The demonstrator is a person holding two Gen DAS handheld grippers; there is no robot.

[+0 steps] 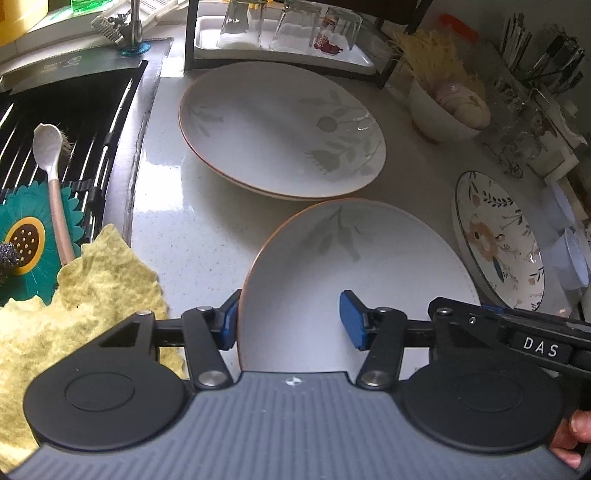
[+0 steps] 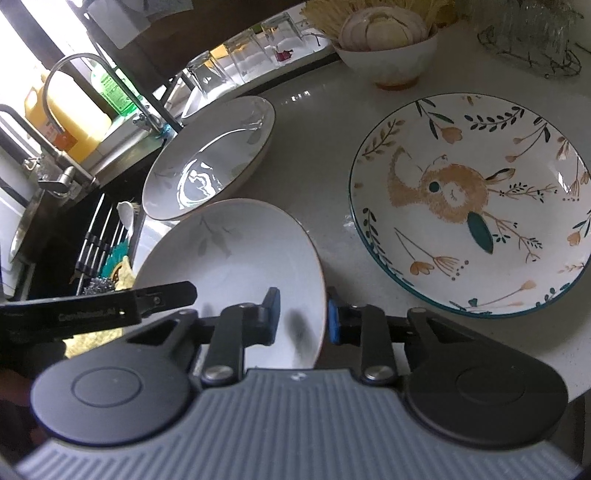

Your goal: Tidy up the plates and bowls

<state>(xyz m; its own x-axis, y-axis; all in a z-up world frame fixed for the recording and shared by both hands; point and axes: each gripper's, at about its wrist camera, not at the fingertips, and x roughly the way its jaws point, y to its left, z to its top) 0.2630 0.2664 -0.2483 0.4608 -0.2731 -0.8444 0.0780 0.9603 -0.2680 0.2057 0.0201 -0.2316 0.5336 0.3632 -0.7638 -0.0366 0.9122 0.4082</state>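
Observation:
A white leaf-print plate with a brown rim is tilted up near both grippers; it also shows in the right wrist view. My left gripper is open, its jaws straddling the plate's left rim. My right gripper is open, its jaws straddling the plate's right rim. Behind lies a stack of two matching leaf-print plates, also in the right wrist view. A floral deer-print plate with a teal rim lies on the counter to the right, also in the left wrist view.
A white bowl holding onions stands at the back. A tray of upturned glasses stands on a black rack. The sink with a white spoon is on the left. A yellow cloth lies near the left gripper.

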